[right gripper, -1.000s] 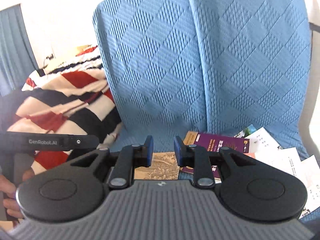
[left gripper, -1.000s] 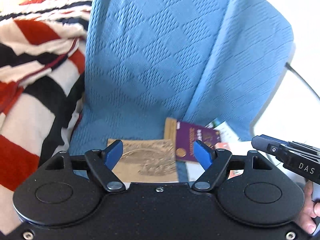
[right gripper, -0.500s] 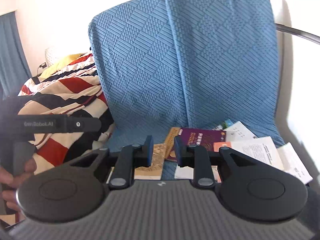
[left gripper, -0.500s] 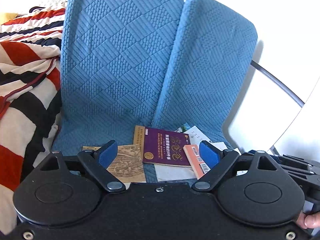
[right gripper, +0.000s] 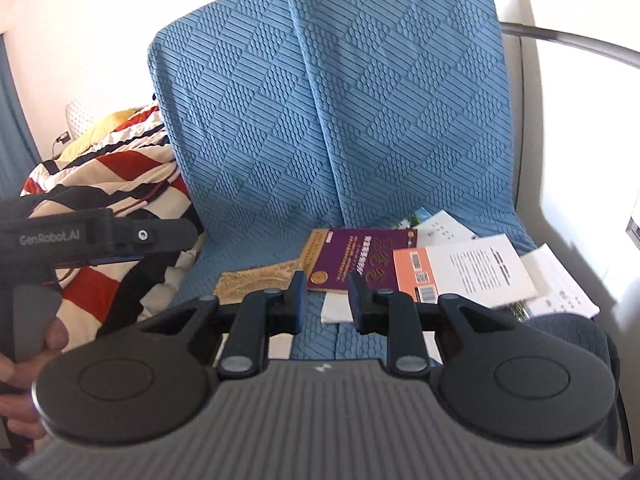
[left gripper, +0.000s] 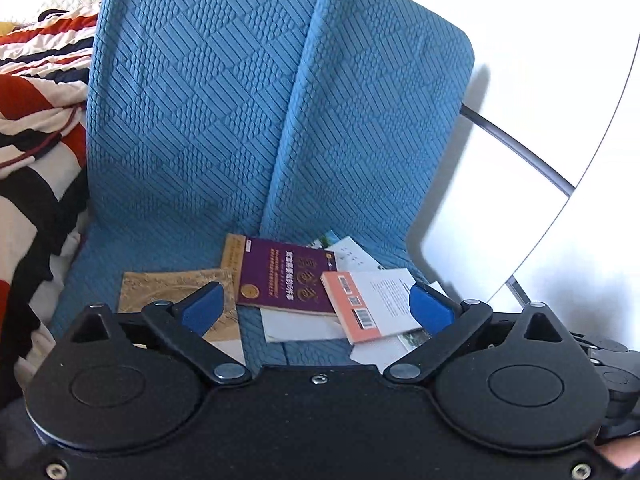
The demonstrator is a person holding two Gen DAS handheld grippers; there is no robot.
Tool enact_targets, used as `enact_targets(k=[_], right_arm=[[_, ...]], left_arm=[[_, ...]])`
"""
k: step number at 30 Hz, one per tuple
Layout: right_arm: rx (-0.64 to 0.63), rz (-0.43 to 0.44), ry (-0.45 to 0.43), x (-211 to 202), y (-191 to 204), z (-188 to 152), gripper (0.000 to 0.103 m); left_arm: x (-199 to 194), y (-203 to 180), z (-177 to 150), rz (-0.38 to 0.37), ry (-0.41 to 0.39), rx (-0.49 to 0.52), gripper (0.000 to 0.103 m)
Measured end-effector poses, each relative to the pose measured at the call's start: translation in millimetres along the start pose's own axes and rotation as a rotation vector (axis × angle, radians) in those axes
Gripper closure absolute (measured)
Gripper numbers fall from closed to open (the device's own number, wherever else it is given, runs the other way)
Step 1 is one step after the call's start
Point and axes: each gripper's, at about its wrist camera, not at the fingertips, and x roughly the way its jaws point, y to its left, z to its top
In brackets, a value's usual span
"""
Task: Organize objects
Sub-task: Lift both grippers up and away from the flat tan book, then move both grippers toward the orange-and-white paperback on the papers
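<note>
Several books and papers lie on the blue seat [left gripper: 168,236]. Among them are a tan patterned book [left gripper: 168,286], a purple book [left gripper: 282,276], an orange-and-white booklet [left gripper: 372,304] and white sheets [left gripper: 348,250]. My left gripper [left gripper: 318,308] hovers in front of them, its blue jaws wide and still opening, with nothing between them. In the right wrist view the purple book [right gripper: 360,258] and the booklet [right gripper: 460,270] lie just beyond my right gripper [right gripper: 328,300]. Its jaws stand a narrow gap apart, open and holding nothing.
Two blue quilted back cushions [left gripper: 200,100] stand upright behind the books. A red, black and white striped blanket [right gripper: 104,176] is heaped to the left. A white wall with a dark bar [left gripper: 516,148] bounds the right. A hand [right gripper: 24,360] holds the left gripper's handle.
Both cameras have drawn back and swung right, so the booklet and the white sheets have come into view. The left jaws have spread wider. The right jaws keep the same narrow gap.
</note>
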Motion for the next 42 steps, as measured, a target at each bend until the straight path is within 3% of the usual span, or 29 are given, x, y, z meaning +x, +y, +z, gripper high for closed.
enact_targets(k=[24, 28, 42], right_arm=[[0.051, -0.081, 0.010, -22.5, -30.4, -16.4, 0.076], [0.056, -0.092, 0.003, -24.9, -38.0, -17.3, 0.068], [0.076, -0.122, 0.007, -27.3, -72.6, -22.3, 0.067]], left_arm=[[3.1, -31.4, -17.0, -0.035, 0.038, -0.011, 0.004], [8.3, -39.9, -17.1, -0.040, 0.044, -0.005, 0.004], [25.2, -64.1, -21.6, -0.039, 0.059, -0.003, 0.004]])
